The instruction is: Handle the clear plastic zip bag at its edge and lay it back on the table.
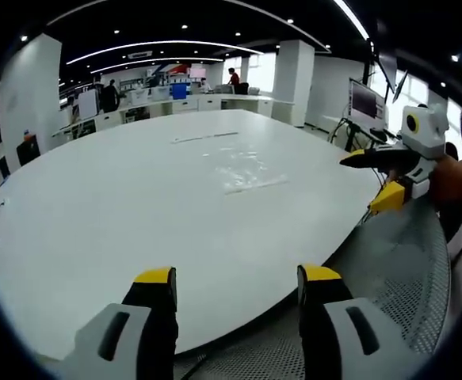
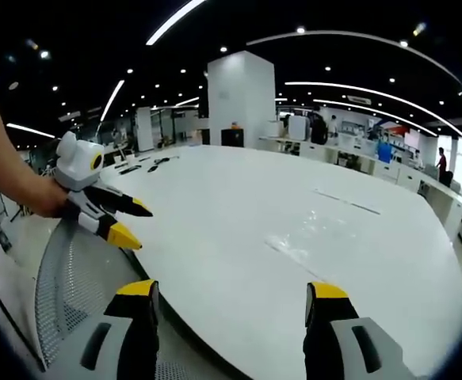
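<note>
Clear zip bag [image 1: 246,170] [image 2: 310,233] lies flat on white bench [image 1: 120,222], mid-surface, nothing touching it. My left gripper [image 1: 234,281] fingers spread, empty, well short of bag. Right gripper [image 2: 231,294] likewise spread, empty. Judge: bag either not yet grasped or already laid back; cannot tell which.

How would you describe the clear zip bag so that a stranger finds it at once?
Look at the big white round table. The clear zip bag lies flat on it, toward the middle, ahead of both tools. Only its wrinkled shine marks it; the thin strip beyond it is straight and dull.
</note>
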Demonstrator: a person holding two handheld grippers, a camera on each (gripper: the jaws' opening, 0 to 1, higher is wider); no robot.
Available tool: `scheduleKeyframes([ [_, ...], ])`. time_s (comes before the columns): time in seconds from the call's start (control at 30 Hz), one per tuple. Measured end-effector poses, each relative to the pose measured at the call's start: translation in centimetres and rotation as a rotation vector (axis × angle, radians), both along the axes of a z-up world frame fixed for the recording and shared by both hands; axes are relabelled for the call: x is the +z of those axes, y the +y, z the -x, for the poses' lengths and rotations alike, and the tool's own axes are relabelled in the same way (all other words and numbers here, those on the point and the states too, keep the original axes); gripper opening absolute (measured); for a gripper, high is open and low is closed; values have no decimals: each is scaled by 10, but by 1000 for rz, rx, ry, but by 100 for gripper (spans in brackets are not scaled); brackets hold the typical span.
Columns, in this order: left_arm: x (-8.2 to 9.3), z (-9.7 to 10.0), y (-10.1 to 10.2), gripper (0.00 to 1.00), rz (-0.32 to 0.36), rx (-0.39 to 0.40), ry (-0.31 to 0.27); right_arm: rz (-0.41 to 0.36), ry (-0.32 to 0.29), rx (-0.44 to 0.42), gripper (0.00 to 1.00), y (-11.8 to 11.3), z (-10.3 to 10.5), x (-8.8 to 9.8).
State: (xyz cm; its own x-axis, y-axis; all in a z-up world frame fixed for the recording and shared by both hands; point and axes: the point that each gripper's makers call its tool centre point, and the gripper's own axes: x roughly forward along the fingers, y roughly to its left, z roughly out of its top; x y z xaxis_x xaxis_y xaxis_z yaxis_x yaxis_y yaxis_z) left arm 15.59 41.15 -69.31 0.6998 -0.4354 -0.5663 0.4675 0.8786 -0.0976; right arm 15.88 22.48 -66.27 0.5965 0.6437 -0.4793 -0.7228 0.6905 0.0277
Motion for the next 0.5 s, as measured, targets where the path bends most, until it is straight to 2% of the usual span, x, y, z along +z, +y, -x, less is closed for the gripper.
scheduleKeyframes([
  [0.5, -5, 2, 0, 60, -19, -10, 11, 0, 4, 13, 75, 1, 1, -1],
])
